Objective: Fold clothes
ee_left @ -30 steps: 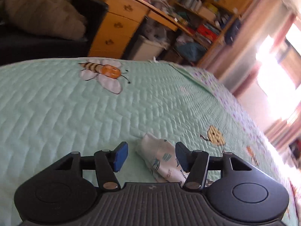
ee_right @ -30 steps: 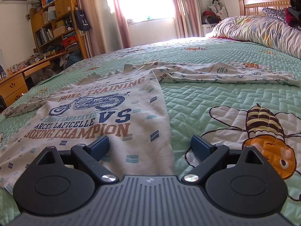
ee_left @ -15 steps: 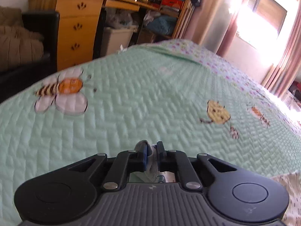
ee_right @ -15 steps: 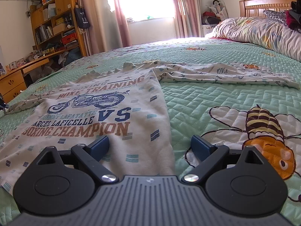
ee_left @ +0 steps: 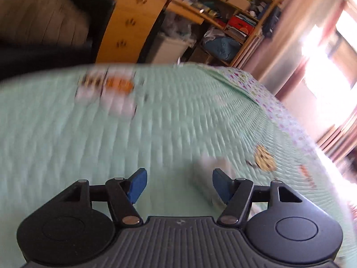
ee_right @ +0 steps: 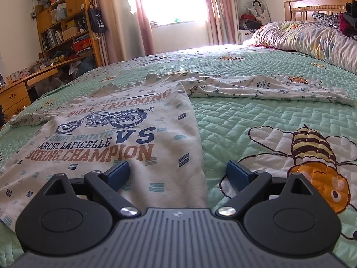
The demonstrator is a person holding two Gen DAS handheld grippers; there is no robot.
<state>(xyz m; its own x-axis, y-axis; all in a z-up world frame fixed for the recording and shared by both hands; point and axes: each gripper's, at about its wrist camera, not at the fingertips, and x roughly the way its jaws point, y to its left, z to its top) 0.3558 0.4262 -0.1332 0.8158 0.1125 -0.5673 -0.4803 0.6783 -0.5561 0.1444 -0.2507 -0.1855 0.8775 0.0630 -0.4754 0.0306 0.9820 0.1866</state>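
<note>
Half a second ago the left gripper point(ee_left: 179, 185) was pinched on a bunched end of the sleeve; its jaws have just been opening and now stand wide, gripping nothing. That blurred white sleeve end point(ee_left: 208, 178) lies on the mint-green quilted bedspread point(ee_left: 67, 145) between the blue pads, close against the right-hand pad; whether they touch is lost in the motion blur.

Nothing has shifted in the right wrist view. The cream long-sleeved printed cotton shirt point(ee_right: 125, 134) lies flat on the bedspread, chest up, 1 sleeve stretched out to the right. The right gripper point(ee_right: 177, 174) has its jaws wide apart, straddling the shirt's right edge near the hem, and they are not closed on the cloth.

Print on the chest, around a blue motorcycle, reads "BOXE TRAINING", "VS", "MARCEL LAFICELLE" and "BOXING CHAMPION".

A striped bee point(ee_right: 316, 163) is stitched on the bedspread just right of the shirt. Beyond stand a wooden bookshelf point(ee_right: 67, 26), pink curtains point(ee_right: 142, 22) and a floral pillow point(ee_right: 312, 38).
</note>
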